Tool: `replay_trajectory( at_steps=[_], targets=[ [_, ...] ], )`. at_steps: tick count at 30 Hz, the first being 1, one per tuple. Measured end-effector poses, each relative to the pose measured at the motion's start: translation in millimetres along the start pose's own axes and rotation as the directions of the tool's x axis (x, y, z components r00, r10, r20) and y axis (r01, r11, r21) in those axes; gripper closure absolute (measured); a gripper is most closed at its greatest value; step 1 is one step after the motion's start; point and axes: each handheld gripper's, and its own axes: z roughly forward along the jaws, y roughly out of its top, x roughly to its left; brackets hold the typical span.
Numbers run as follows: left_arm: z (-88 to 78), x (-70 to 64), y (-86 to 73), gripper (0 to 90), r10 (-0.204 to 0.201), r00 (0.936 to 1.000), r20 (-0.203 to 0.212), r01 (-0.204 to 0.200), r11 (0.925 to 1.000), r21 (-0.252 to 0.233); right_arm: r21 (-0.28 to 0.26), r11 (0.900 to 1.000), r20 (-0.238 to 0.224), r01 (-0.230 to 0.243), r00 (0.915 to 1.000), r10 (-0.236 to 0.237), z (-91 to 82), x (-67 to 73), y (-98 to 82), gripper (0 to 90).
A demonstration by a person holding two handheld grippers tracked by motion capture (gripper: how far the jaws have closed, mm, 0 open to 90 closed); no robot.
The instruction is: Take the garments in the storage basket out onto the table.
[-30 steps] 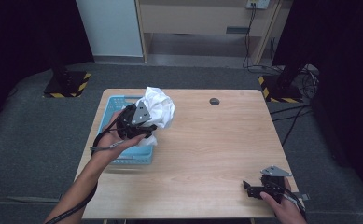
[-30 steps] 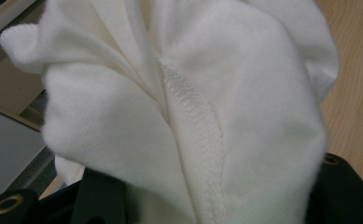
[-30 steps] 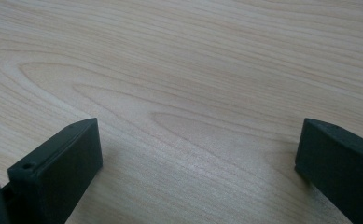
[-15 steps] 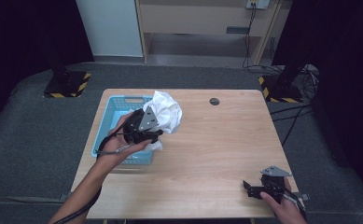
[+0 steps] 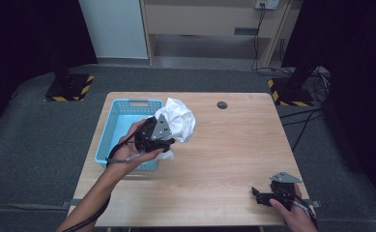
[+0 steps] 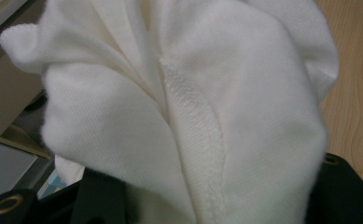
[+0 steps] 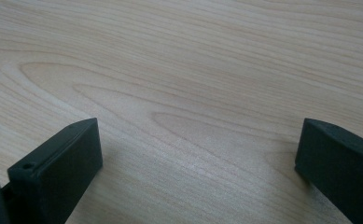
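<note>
Left gripper (image 5: pixel 168 137): jaws clamped on white cloth (image 5: pixel 180 124), held above table (image 5: pixel 234 159) just right of blue basket (image 5: pixel 122 130). Left gripper view: cloth (image 6: pixel 193 107) bunched between jaws, hiding them; folds deep, stitched seam running down middle, fabric clean, ribbed weave.

Right gripper (image 5: pixel 259 195): rests at near right corner of table, well apart from cloth. Right gripper view: jaws spread wide, nothing between them, bare wood grain beneath.

Cloth crumpled into loose ball, lower end trailing toward basket rim.
</note>
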Motion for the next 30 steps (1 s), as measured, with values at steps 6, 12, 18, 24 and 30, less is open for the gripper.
replay_trajectory(
  at_steps=[6,12,18,24,30],
  targets=[
    [3.1,-3.5,1.9,45.0,0.011,0.9999,0.004,-0.011,0.9999,0.005,0.000,1.000,0.000,0.000,1.0000,0.000,0.0,0.0,0.0,0.5],
    [7.1,-5.9,4.1,45.0,0.021,0.9998,0.005,-0.021,0.9997,0.011,0.000,1.000,0.000,0.000,1.0000,0.000,0.0,0.0,0.0,0.5],
    [10.9,-10.1,6.7,45.0,0.029,0.9995,0.013,-0.029,0.9995,0.011,0.000,1.000,0.000,0.001,1.0000,-0.001,0.0,0.0,0.0,0.5],
    [15.6,-13.6,8.3,45.0,0.034,0.9991,0.026,-0.035,0.9994,0.007,0.000,1.000,0.000,0.001,1.0000,-0.001,0.0,0.0,0.0,0.5],
    [22.0,-18.6,12.6,45.0,0.043,0.9984,0.037,-0.044,0.9990,0.009,0.000,1.000,0.000,0.001,1.0000,-0.001,0.0,0.0,0.0,0.5]
  ],
)
